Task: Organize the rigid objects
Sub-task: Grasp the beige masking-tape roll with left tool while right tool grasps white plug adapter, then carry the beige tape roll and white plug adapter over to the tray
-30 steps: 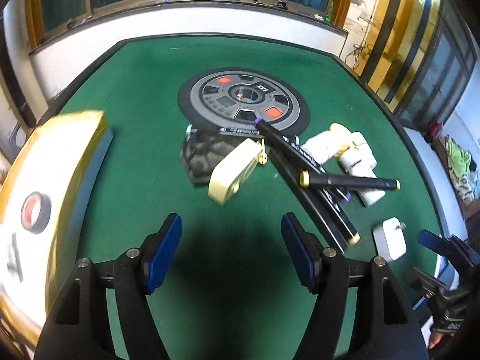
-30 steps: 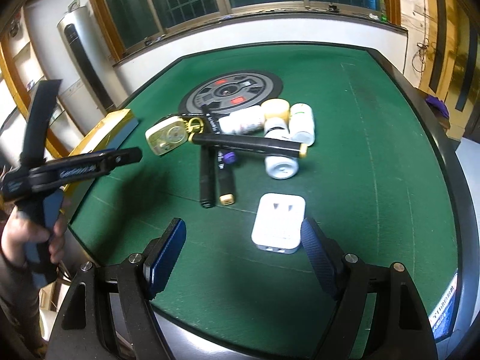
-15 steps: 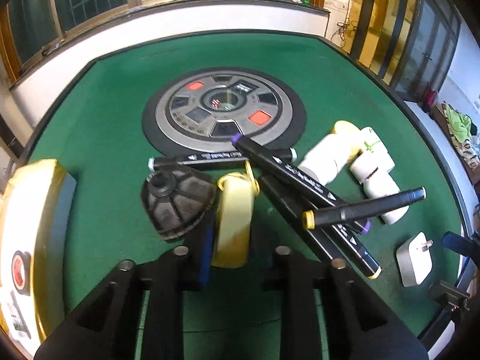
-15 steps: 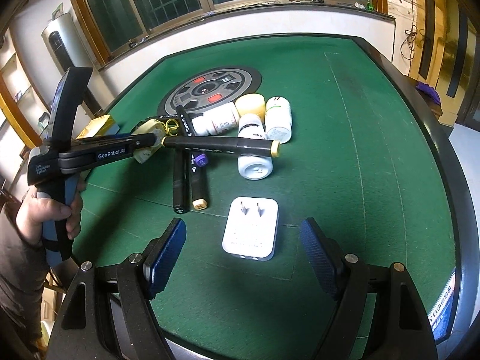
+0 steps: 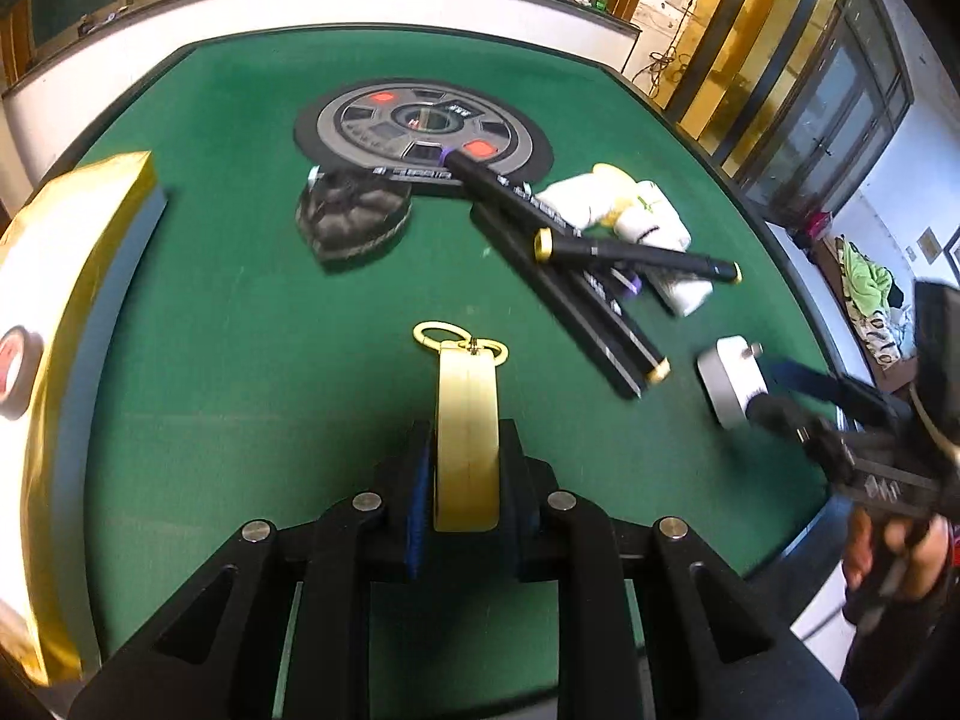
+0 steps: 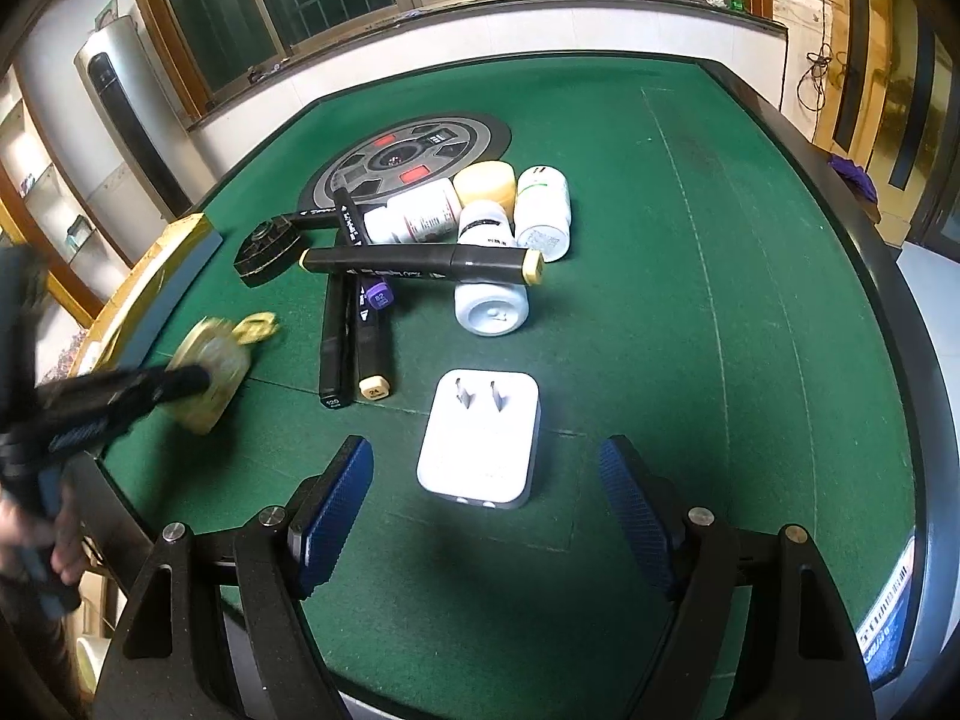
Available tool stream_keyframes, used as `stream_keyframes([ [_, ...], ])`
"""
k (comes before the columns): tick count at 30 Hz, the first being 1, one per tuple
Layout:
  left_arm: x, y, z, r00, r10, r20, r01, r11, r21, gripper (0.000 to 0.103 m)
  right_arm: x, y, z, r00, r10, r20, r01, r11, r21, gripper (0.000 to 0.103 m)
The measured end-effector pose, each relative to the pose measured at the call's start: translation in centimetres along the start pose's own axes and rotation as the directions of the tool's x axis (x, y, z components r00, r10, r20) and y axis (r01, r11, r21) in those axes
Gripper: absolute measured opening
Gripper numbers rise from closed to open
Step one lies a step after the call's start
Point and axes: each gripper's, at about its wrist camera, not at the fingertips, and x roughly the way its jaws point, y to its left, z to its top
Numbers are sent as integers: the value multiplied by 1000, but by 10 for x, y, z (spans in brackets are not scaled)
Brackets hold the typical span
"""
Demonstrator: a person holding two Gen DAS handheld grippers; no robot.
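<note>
My left gripper is shut on a cream compass case with a gold ring, held edge-on above the green table; it also shows blurred in the right wrist view. My right gripper is open, its blue pads on either side of a white plug adapter, apart from it. Several black markers and white pill bottles lie in a heap behind the adapter. A dark wedge-shaped piece lies by the round panel.
A gold-edged box stands at the table's left edge. A round grey control panel sits in the table's middle. The table's raised black rim runs along the right side.
My left gripper went from open to shut on the compass case, then lifted it back away from the markers and the wedge piece. My right gripper has moved closer to the adapter.
</note>
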Motion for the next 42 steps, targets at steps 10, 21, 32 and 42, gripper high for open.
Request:
stream_keyframes([
  [10,16,2,8,999,37,1,-38,999,9,17,22,9,1,998,-44,-40,43,999,-22,44],
  [21,11,13,5,999,16,38,-14,999,-48,16,19,12,2,999,-46,-17,45,998,-34,38],
  [32,-9,16,5,996,-10,86,15,998,-67,16,-1,37,9,999,2,39,1,997,-81,38],
  [42,-35,28,4,991,11,135,2,995,-96,16,-6,57,14,998,31,53,-24,993,-118,38],
])
